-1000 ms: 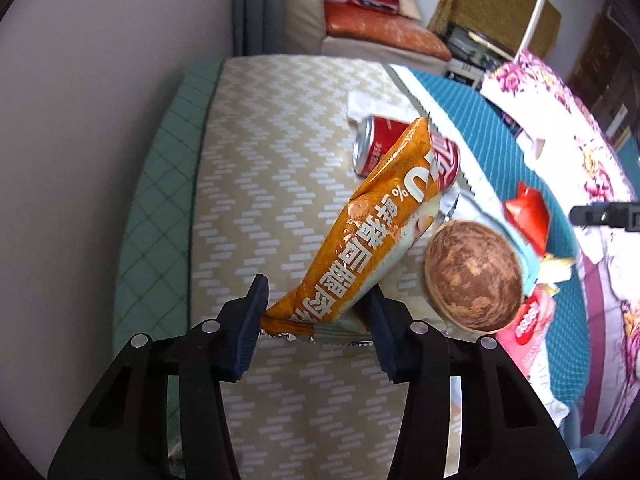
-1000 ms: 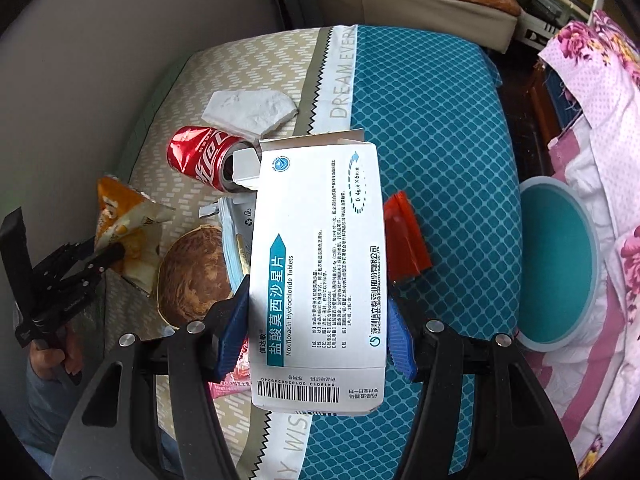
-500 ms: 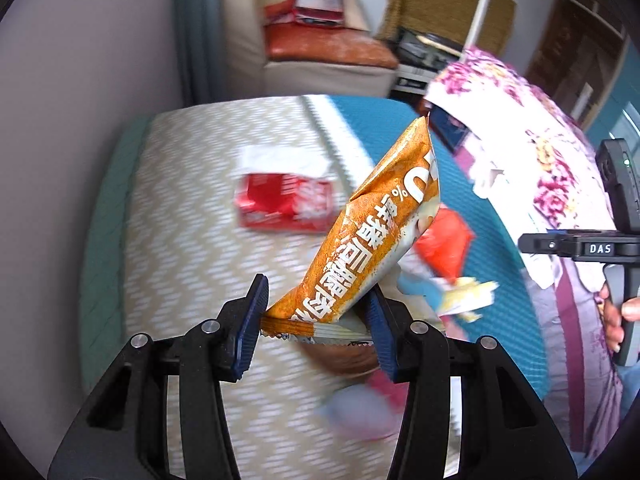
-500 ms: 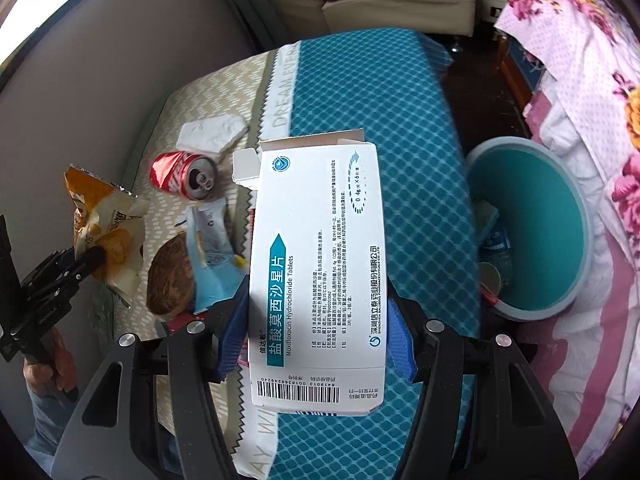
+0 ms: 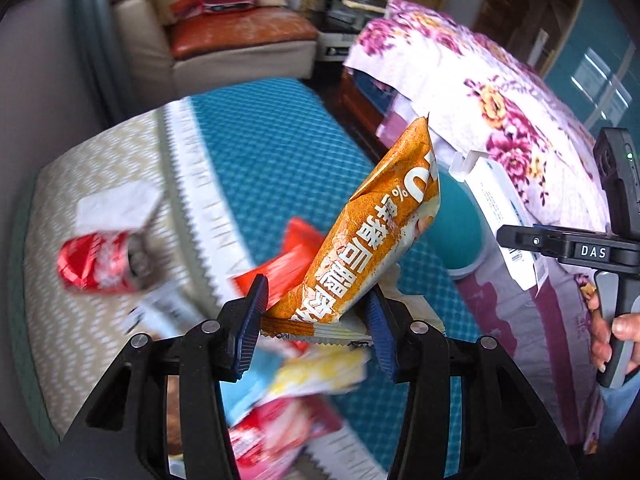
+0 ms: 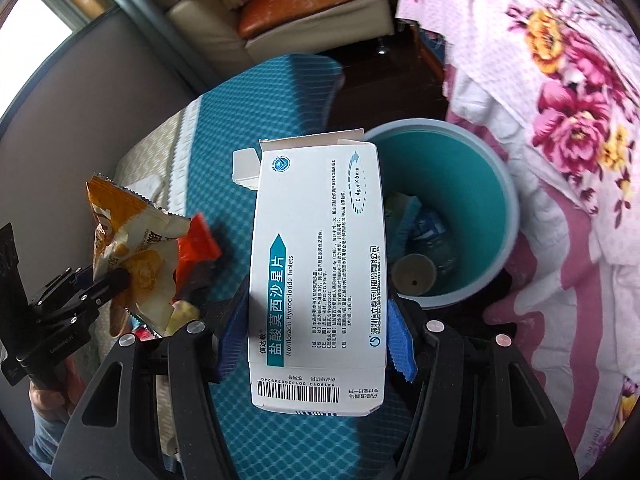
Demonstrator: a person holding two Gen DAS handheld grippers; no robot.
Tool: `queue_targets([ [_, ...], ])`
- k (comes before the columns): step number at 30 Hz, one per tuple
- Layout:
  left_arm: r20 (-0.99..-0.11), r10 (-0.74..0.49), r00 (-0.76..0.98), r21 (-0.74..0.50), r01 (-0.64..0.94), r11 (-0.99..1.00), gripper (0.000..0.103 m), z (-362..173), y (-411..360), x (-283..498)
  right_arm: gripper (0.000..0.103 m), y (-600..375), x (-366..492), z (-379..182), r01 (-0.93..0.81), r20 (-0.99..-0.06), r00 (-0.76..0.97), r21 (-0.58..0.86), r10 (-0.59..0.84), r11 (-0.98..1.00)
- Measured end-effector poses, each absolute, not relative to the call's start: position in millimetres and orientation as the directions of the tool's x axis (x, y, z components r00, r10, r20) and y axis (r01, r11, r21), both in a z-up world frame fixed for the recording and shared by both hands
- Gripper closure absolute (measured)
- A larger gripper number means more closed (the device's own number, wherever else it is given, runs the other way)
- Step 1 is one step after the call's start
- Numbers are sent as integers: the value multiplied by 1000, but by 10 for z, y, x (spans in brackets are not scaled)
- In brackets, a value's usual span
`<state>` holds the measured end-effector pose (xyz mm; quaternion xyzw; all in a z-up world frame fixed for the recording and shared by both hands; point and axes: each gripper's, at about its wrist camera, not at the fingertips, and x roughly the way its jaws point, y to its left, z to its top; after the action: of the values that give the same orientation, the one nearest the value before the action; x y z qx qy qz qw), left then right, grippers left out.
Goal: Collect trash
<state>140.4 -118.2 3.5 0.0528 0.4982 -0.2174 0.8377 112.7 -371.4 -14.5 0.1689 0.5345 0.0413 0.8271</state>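
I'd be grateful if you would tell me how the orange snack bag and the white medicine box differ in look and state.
The orange snack bag is soft, crinkled foil, torn open at its far end; the white medicine box is stiff, flat-sided card with its top flap open. The bag is orange with white lettering; the box is white with teal print and a barcode. The left gripper holds the bag, the right gripper the box. Both are held off the table.

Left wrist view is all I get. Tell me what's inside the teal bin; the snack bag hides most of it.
Observer: The bin already holds a plastic bottle and a paper cup.
Operator: Report where the white box sits relative to it.
Observer: In the right wrist view the medicine box, clamped in the right gripper, overlaps the bin's near rim.
Operator: Check the box's top.
Observer: Its end flaps stand open.
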Motion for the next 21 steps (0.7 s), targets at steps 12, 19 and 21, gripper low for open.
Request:
queue_targets([
  [12,-887,-294,355,-68,530,845,54,-150,-2200,1677,46,-4523,1103,-372,235,-878,433,330,205,914],
  [19,-898,-286,335,-47,573,818,54,-281,-2613,1810,46,-4731,1159,-465,261,-883,428,325,193,909],
  [21,-900,-287,327,-49,580,813,54,-323,-2685,1827,46,-4761,1169,-478,264,-886,424,322,190,909],
])
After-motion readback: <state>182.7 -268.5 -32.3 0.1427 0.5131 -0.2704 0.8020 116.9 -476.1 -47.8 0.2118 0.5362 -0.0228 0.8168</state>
